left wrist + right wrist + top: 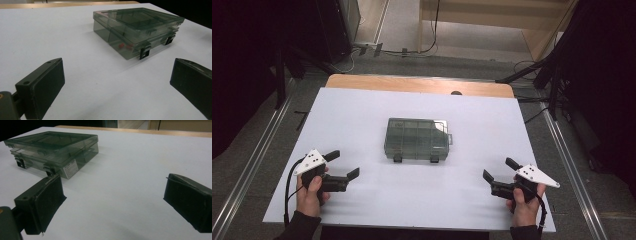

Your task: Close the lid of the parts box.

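A smoky transparent compartment box (416,139) lies shut in the middle of the white table, its two black latches facing me. Small red items show through its wall in the left gripper view, where the box (136,31) sits ahead and to the right. My left gripper (343,164) stands open at the front left, a hand's length from the box, with nothing between its jaws. My right gripper (499,170) stands open at the front right, also apart from the box (53,151), which has a white label on its side. In both gripper views bare table lies between the jaws.
The white sheet (362,110) covers a wooden table (412,82) whose far edge shows. Dark stands and cables (532,70) lie on the floor beyond the table. Metal rails (252,160) run along both sides.
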Tool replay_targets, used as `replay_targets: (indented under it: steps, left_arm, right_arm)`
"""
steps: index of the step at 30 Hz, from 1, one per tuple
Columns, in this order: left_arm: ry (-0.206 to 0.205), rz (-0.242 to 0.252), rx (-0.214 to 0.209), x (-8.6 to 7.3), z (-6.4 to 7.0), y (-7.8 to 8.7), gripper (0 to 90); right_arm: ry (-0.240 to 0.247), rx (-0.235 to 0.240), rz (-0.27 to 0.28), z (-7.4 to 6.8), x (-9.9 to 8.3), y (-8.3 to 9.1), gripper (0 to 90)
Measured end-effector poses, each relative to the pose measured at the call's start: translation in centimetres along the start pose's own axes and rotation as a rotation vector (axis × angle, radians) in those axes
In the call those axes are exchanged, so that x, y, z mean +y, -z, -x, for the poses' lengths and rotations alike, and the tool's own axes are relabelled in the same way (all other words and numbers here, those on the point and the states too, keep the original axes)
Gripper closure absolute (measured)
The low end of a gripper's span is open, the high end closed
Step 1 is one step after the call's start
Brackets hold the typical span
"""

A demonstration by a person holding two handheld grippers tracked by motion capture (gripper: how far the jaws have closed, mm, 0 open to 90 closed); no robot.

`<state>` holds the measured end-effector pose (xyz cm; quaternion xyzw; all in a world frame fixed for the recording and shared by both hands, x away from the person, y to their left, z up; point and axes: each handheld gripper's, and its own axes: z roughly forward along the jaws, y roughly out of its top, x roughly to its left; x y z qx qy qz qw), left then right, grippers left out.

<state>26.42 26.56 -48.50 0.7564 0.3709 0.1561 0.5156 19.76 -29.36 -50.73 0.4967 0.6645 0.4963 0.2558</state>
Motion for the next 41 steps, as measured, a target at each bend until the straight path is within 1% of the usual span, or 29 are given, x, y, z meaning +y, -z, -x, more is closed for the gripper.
replay_targets:
  steps: [2,3,5,7,10,13,14,17,21,25,27,30,37,41]
  left_arm:
    - [0.001,-0.001,0.001,-0.1,-0.1,0.2,0.0]
    - [-0.001,-0.007,0.007,-0.2,-0.1,0.4,0.0]
    - [0.0,0.0,0.01,-0.3,-0.2,0.6,0.0]
    - [0.0,-0.001,0.011,-0.4,-0.3,0.9,0.0]
    - [-0.001,0.002,0.026,-0.6,-0.3,1.3,0.0]
    - [0.0,0.0,0.03,-0.8,-0.4,1.8,0.0]
    - [0.0,-0.001,0.031,-0.8,-0.4,1.9,0.0]
    - [-0.007,-0.008,0.035,-1.0,-0.4,2.3,0.0]
    - [0.004,-0.006,0.04,-1.2,-0.5,2.7,0.0]
    - [0.007,-0.006,0.045,-1.3,-0.6,3.0,0.0]
    - [0.006,-0.006,0.043,-1.4,-0.7,3.1,0.0]
    - [0.006,-0.009,0.047,-1.4,-0.8,3.3,0.0]
    - [0.019,-0.009,0.053,-1.6,-1.0,3.4,0.0]
    - [0.012,-0.013,0.05,-1.6,-0.8,3.3,0.0]
  right_arm:
    - [0.004,-0.003,-0.002,0.1,-0.1,0.2,4.1]
    - [-0.003,-0.003,-0.008,0.0,-0.2,0.3,4.9]
    - [0.008,-0.003,-0.011,0.1,-0.3,0.5,5.4]
    - [0.0,-0.005,-0.009,0.2,-0.4,0.7,5.4]
    - [0.002,-0.006,0.001,0.4,-0.4,1.1,5.4]
    - [-0.002,-0.007,-0.004,0.3,-0.6,1.3,5.5]
    - [0.007,-0.012,-0.008,0.3,-0.6,1.4,5.6]
    - [0.013,-0.015,-0.006,0.3,-0.6,1.7,5.6]
    - [-0.009,-0.018,-0.007,0.4,-0.8,2.2,6.1]
    - [-0.003,-0.027,0.0,0.7,-0.9,2.6,6.1]
    - [-0.01,-0.027,0.005,0.7,-1.0,2.8,6.1]
    - [-0.007,-0.026,0.001,0.7,-1.1,2.8,6.1]
    - [-0.013,-0.026,0.003,0.8,-1.2,2.8,6.1]
    - [-0.014,-0.024,0.008,0.7,-1.1,2.9,6.1]
